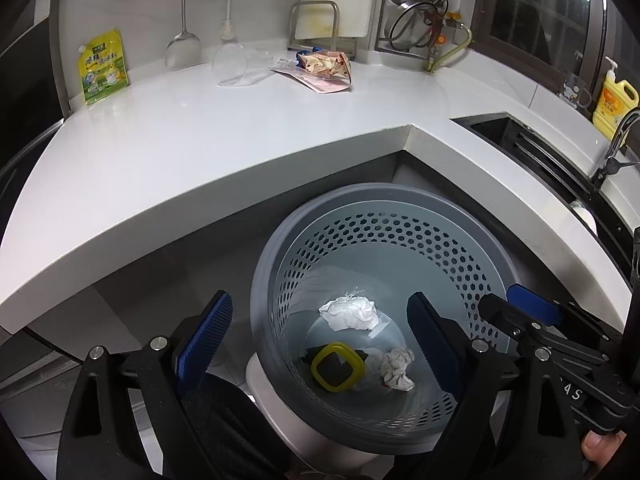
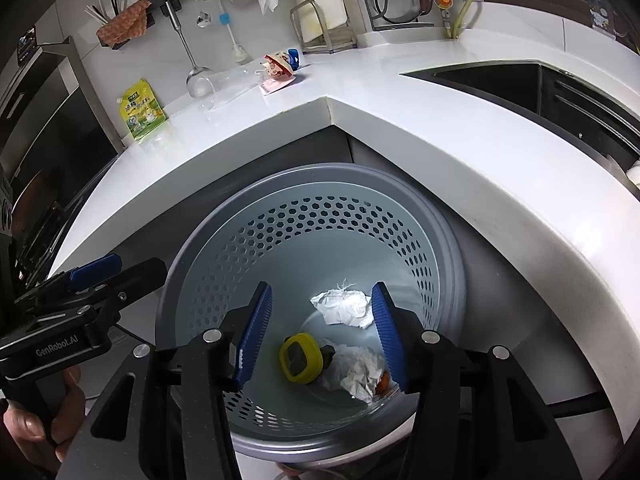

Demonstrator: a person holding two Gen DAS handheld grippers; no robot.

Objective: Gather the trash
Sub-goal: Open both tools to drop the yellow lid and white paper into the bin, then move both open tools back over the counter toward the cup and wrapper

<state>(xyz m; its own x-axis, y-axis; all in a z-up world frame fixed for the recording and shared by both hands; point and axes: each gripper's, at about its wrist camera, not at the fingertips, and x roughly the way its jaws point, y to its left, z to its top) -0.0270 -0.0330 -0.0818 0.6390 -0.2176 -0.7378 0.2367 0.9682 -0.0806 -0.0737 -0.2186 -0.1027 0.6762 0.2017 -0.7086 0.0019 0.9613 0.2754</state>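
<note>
A grey perforated bin (image 1: 264,264) (image 2: 168,288) stands on the floor in the inner corner of the white counter. At its bottom lie a crumpled white paper (image 1: 350,314) (image 2: 344,308), a yellow square lid (image 1: 338,366) (image 2: 300,358) and a wadded tissue (image 1: 396,368) (image 2: 356,372). My left gripper (image 1: 320,336) hangs over the bin's near rim, open wide and empty. My right gripper (image 2: 322,334) hovers above the bin's mouth, open with nothing between its pads. On the counter a clear plastic cup (image 1: 240,66) (image 2: 224,82) lies on its side beside a snack wrapper (image 1: 324,66) (image 2: 278,70).
A yellow-green pouch (image 1: 102,66) (image 2: 142,114) leans on the back wall at left. Utensils hang above it, and a rack with a cutting board (image 1: 332,4) stands behind the wrapper. A dark sink (image 1: 532,152) (image 2: 540,84) and a yellow soap bottle (image 1: 614,100) are at right.
</note>
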